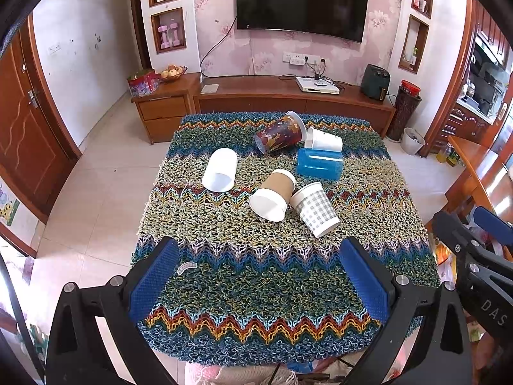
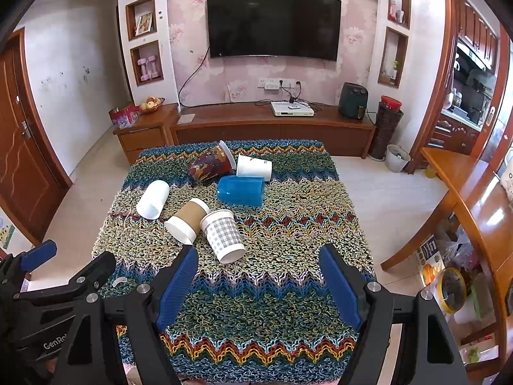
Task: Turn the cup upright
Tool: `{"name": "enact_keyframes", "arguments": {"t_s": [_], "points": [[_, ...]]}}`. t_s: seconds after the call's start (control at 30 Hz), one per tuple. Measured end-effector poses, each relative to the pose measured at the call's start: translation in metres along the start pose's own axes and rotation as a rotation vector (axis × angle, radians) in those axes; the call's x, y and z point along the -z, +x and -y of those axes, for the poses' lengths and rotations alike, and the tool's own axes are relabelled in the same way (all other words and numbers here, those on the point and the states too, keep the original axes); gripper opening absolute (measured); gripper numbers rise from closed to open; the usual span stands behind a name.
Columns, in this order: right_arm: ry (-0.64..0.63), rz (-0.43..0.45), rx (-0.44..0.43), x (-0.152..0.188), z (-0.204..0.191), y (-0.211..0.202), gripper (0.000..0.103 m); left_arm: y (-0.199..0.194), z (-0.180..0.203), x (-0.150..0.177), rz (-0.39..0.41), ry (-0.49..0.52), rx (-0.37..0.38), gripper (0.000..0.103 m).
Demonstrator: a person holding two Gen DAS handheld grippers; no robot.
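Note:
Several cups lie on their sides on a table under a knitted zigzag cloth (image 1: 256, 276). A white cup (image 1: 220, 169) lies left. A brown-sleeved cup (image 1: 273, 195) touches a grey checked cup (image 1: 315, 209) in the middle. A blue plastic cup (image 1: 319, 163), a dark patterned cup (image 1: 279, 133) and a small white cup (image 1: 323, 140) lie at the back. The same cups show in the right wrist view, among them the checked cup (image 2: 224, 235) and the brown-sleeved cup (image 2: 187, 220). My left gripper (image 1: 259, 285) is open and empty above the near cloth. My right gripper (image 2: 259, 285) is open and empty, just short of the checked cup.
A wooden TV cabinet (image 1: 288, 96) and a wall TV (image 1: 301, 3) stand behind the table. A wooden table (image 2: 474, 199) with bags beneath stands at the right. A door (image 1: 22, 128) is at the left. Tiled floor surrounds the table.

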State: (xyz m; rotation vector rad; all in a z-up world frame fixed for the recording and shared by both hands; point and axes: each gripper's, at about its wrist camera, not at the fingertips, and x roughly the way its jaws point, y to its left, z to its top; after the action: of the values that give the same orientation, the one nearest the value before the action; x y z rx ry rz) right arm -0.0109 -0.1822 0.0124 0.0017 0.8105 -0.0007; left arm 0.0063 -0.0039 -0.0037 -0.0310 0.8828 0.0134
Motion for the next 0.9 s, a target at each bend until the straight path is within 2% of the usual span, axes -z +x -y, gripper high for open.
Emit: {"name": "enact_keyframes", "arguments": {"t_s": [0.5, 0.9], "points": [[-0.005, -0.004, 0.003, 0.000, 0.001, 0.006, 0.078, 0.001, 0.000, -0.002, 0.005, 0.005, 0.010, 0.101], [-0.049, -0.023, 0.044, -0.008, -0.005, 0.025, 0.078, 0.014, -0.002, -0.015, -0.005, -0.005, 0.009, 0.101]]}}
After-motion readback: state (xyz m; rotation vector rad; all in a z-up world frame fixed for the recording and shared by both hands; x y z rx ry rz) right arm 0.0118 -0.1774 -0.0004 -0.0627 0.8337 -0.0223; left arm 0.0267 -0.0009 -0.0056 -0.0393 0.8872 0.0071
